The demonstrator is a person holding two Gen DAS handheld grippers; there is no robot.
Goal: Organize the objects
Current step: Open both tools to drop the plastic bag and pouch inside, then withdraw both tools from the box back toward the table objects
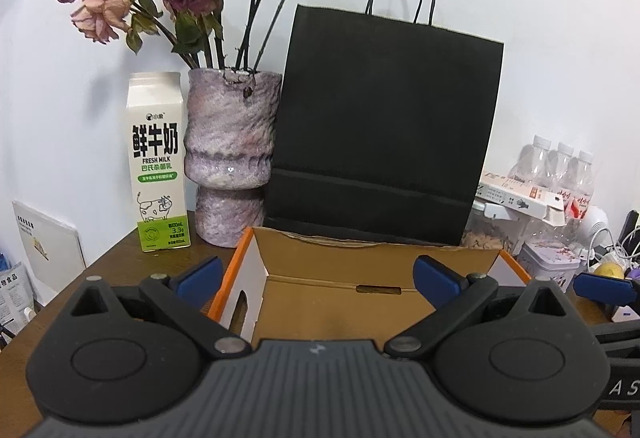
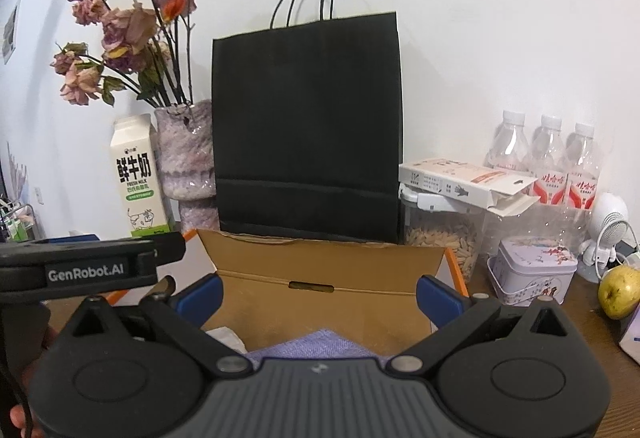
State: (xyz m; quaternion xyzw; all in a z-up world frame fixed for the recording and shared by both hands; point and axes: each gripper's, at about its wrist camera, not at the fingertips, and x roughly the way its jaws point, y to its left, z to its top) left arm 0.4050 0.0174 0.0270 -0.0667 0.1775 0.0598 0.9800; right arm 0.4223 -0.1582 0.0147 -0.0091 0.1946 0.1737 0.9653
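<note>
An open cardboard box with orange edges [image 1: 320, 302] [image 2: 320, 306] sits on the wooden table right in front of both grippers. My left gripper [image 1: 318, 276] is open and empty, hovering over the box's near side. My right gripper [image 2: 318, 296] is open and empty above the box. A purple cloth [image 2: 320, 344] and something white [image 2: 226, 336] lie inside the box under the right gripper. The left gripper's body [image 2: 80, 266] shows at the left of the right wrist view.
A black paper bag [image 1: 384, 125] [image 2: 308, 129] stands behind the box. Left of it are a vase of dried roses [image 1: 230, 157] and a milk carton [image 1: 158, 161]. To the right are a grain jar [image 2: 440, 238], a white carton [image 2: 468, 177], water bottles [image 2: 548, 157], a tin [image 2: 534, 272] and a pear [image 2: 620, 290].
</note>
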